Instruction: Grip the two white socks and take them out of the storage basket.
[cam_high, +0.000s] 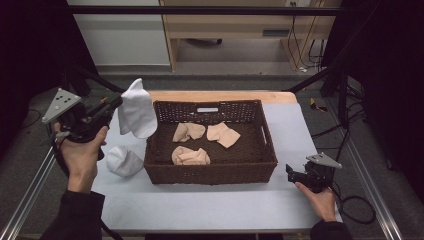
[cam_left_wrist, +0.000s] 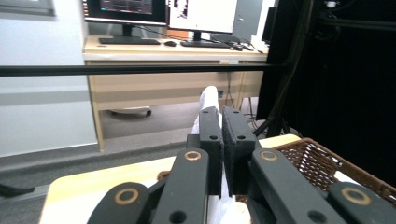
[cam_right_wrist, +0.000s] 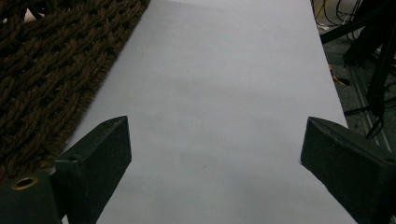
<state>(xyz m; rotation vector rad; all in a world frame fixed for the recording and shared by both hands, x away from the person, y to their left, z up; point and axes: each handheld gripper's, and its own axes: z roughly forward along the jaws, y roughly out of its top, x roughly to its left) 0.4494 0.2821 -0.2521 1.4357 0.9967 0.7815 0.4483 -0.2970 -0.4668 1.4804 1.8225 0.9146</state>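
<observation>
Left tongs (cam_high: 116, 102) are clamped on a white sock (cam_high: 136, 109), held up over wicker basket's (cam_high: 210, 172) far-left corner; right tongs (cam_right_wrist: 212, 154) are parked wide open, empty, on desk (cam_high: 200, 205) near right. Sock should be carried fully past rim before release, w/ grip kept firm.

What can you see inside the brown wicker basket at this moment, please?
The wicker basket holds three beige socks on its bottom. A white sock, clamped in the left gripper, hangs over its left rim and covers that corner.

The pale grey-topped table (cam_high: 200, 205) carries a dark brown woven wicker basket (cam_high: 210, 172), and a crumpled white sock (cam_high: 122, 161) lies just beside it.
</observation>
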